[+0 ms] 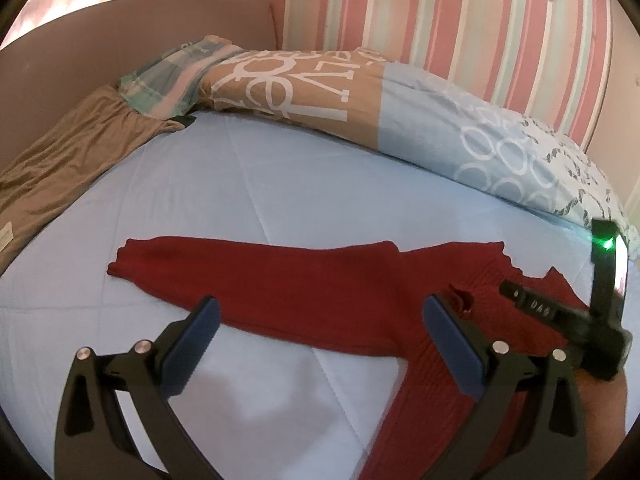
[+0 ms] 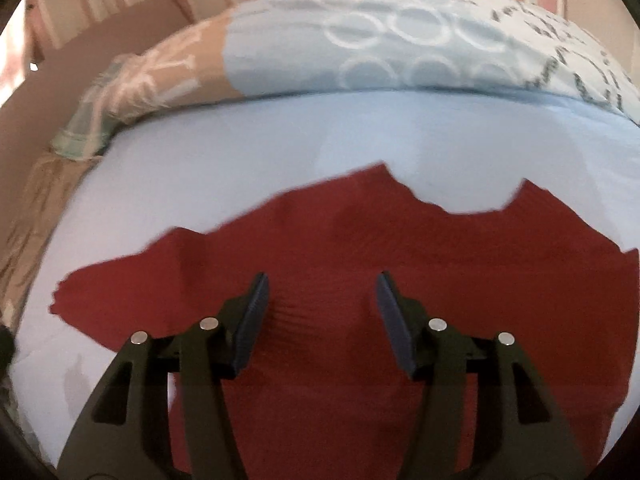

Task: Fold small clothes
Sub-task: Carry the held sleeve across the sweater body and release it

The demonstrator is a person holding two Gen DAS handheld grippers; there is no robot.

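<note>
The dark red ribbed knit garment (image 1: 304, 280) lies flat on the pale blue bed sheet (image 1: 248, 184), one sleeve stretched leftward. Left gripper (image 1: 320, 320) stands wide open above that sleeve, holding nothing. Right gripper (image 2: 322, 296) hangs partly open over the garment's body, empty. Recommendation: grip the sleeve cuff squarely, then fold it across the body without dragging.
</note>
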